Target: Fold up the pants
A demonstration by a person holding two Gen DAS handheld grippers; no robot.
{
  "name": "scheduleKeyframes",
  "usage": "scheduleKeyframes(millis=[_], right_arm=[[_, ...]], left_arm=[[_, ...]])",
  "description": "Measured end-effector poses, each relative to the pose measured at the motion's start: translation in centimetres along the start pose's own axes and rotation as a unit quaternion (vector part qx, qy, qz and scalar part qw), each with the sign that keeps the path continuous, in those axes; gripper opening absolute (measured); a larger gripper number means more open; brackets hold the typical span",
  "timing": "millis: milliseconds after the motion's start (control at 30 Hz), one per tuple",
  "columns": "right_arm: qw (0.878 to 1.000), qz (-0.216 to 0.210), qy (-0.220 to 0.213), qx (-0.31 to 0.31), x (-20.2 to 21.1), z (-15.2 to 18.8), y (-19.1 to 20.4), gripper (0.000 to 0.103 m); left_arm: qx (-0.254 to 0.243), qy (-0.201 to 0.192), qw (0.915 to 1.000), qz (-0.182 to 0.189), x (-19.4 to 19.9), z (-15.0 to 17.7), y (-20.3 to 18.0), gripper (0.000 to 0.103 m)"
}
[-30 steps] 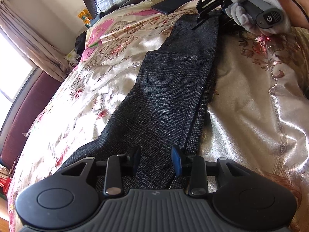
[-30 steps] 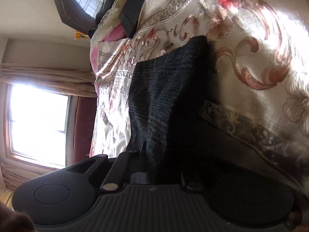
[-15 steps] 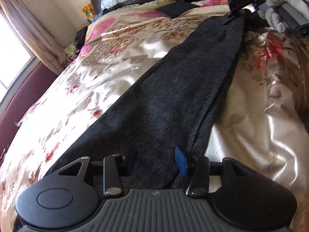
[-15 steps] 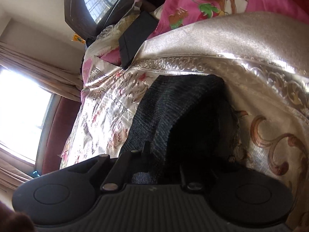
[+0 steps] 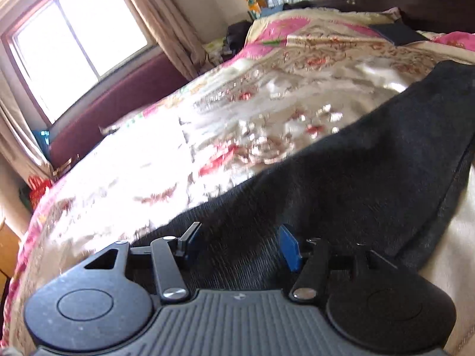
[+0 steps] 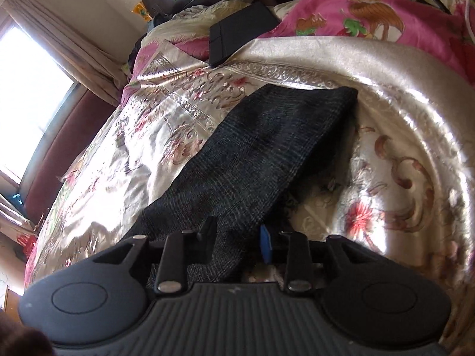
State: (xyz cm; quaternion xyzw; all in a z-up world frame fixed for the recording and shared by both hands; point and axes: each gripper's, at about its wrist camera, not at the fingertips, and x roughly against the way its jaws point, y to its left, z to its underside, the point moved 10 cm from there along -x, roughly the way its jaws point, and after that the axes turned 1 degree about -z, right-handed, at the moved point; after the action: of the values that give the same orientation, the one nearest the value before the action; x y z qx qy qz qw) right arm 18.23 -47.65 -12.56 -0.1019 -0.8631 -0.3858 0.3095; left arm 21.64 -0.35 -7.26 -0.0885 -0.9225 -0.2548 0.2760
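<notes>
Dark pants [image 6: 255, 160] lie lengthwise on the floral bedspread [image 5: 237, 112], legs stacked. Left gripper [image 5: 237, 243] wide, just opening, fabric below, nothing pinched. Right gripper [image 6: 237, 240] narrower, opening too, cloth loose between. Next: regrip both ends evenly, fold hem toward waist.

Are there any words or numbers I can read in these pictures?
None can be read.
The yellow packet by the headboard has a print, too blurred to read.
The small mark on the left gripper body is a logo, not letters.
The pants and bedspread carry only patterns.
</notes>
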Motion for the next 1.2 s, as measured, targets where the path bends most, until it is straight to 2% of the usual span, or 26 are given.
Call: scheduleKeyframes(millis=[67, 100, 167, 200, 267, 333, 400, 433, 533, 600, 667, 700, 800, 833, 900, 1000, 1067, 1167, 1200], right_arm=[[1.000, 0.005, 0.001, -0.002, -0.7, 0.2, 0.2, 0.033], [1.000, 0.008, 0.000, -0.004, -0.7, 0.1, 0.2, 0.033], [1.000, 0.005, 0.002, -0.010, -0.3, 0.1, 0.2, 0.033], [1.000, 0.006, 0.008, -0.010, -0.1, 0.2, 0.2, 0.033], [1.000, 0.015, 0.016, 0.011, 0.6, 0.5, 0.6, 0.033], [0.998, 0.039, 0.008, 0.056, 1.9, 1.0, 1.6, 0.033], [0.993, 0.059, 0.002, 0.098, 3.8, 1.9, 3.2, 0.033], [0.991, 0.052, -0.002, 0.121, 4.7, 2.3, 4.5, 0.033], [0.975, -0.029, 0.004, 0.222, 5.9, 3.9, 12.0, 0.033], [0.950, -0.118, 0.056, 0.283, 3.5, 5.9, 18.5, 0.037], [0.924, -0.198, 0.117, 0.304, -0.3, 8.7, 24.3, 0.038], [0.912, -0.225, 0.149, 0.310, -2.6, 10.1, 26.7, 0.038], [0.887, -0.267, 0.232, 0.298, -9.8, 14.2, 32.4, 0.038], [0.877, -0.275, 0.266, 0.292, -11.7, 15.7, 33.6, 0.040], [0.840, -0.298, 0.351, 0.286, -14.0, 19.4, 35.0, 0.040], [0.790, -0.305, 0.429, 0.315, -13.7, 22.6, 34.7, 0.040], [0.767, -0.318, 0.454, 0.323, -11.7, 22.8, 34.4, 0.040], [0.722, -0.361, 0.495, 0.321, -8.0, 22.6, 34.7, 0.041], [0.713, -0.366, 0.503, 0.325, -7.4, 22.9, 34.7, 0.041]], left_arm=[[0.022, 0.007, 0.9996, 0.018, -1.9, -0.6, 0.4, 0.071], [0.032, 0.029, 0.9990, 0.015, -3.8, -0.2, 1.1, 0.072], [0.001, 0.064, 0.9966, -0.053, -6.8, 2.0, 3.1, 0.072], [-0.004, 0.071, 0.9949, -0.071, -7.8, 3.2, 4.3, 0.073], [0.021, 0.074, 0.9953, -0.060, -8.7, 4.3, 6.3, 0.089], [0.022, 0.072, 0.9945, -0.074, -8.7, 4.2, 7.5, 0.091], [-0.003, 0.058, 0.9942, -0.090, -7.5, 3.8, 7.4, 0.090], [-0.009, 0.047, 0.9949, -0.089, -6.4, 3.7, 7.1, 0.089], [0.020, 0.017, 0.9986, -0.045, -3.3, 3.7, 5.3, 0.089], [0.028, 0.001, 0.9990, -0.036, -2.0, 4.2, 3.7, 0.089], [0.029, 0.000, 0.9990, -0.034, -1.4, 5.0, 2.4, 0.089], [0.035, 0.004, 0.9988, -0.034, -1.5, 5.5, 2.2, 0.088], [0.068, 0.010, 0.9971, -0.031, -2.2, 6.4, 2.5, 0.090], [0.083, 0.013, 0.9960, -0.031, -2.6, 6.6, 2.8, 0.094], [0.113, 0.015, 0.9929, -0.034, -3.0, 7.1, 3.4, 0.102], [0.125, 0.003, 0.9916, -0.031, -2.8, 7.7, 3.4, 0.103], [0.115, -0.003, 0.9926, -0.039, -2.8, 7.8, 3.0, 0.103], [0.099, -0.016, 0.9937, -0.050, -2.7, 7.9, 2.4, 0.103], [0.093, -0.020, 0.9940, -0.054, -2.4, 8.1, 2.1, 0.103]])
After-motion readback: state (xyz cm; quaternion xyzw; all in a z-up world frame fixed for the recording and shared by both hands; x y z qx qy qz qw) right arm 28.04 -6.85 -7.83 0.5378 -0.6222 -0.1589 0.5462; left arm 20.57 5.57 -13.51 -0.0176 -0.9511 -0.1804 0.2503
